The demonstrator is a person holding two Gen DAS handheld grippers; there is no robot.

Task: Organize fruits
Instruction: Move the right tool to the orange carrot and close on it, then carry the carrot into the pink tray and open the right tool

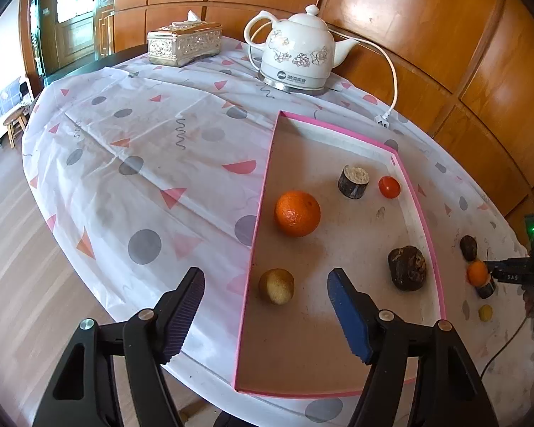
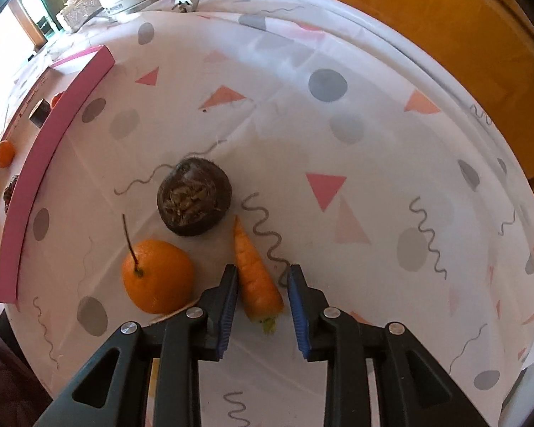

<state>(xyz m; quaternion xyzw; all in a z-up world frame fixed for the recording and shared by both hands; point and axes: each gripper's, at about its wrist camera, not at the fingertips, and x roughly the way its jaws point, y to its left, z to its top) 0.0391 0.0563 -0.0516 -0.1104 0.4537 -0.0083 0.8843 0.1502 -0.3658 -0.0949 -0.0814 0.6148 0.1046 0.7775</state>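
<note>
A pink-rimmed tray (image 1: 263, 192) lies on the table. In it are an orange (image 1: 297, 213), a yellowish fruit (image 1: 276, 286), a dark lumpy fruit (image 1: 407, 267), a dark cut stump piece (image 1: 353, 181) and a small red tomato (image 1: 389, 187). My left gripper (image 1: 266, 315) is open over the tray's near left edge, empty. My right gripper (image 2: 262, 281) is open, its jaws on either side of a small carrot (image 2: 256, 277) on the cloth. An orange with a stem (image 2: 156, 275) and a dark round fruit (image 2: 193, 197) lie just left of it.
A white kettle (image 1: 297, 53) with cord and a gold tissue box (image 1: 183, 44) stand at the table's far side. The tray's pink wall (image 2: 53, 142) is left of the right gripper. A small yellow fruit (image 1: 485, 312) lies outside the tray. Wood panelling backs the table.
</note>
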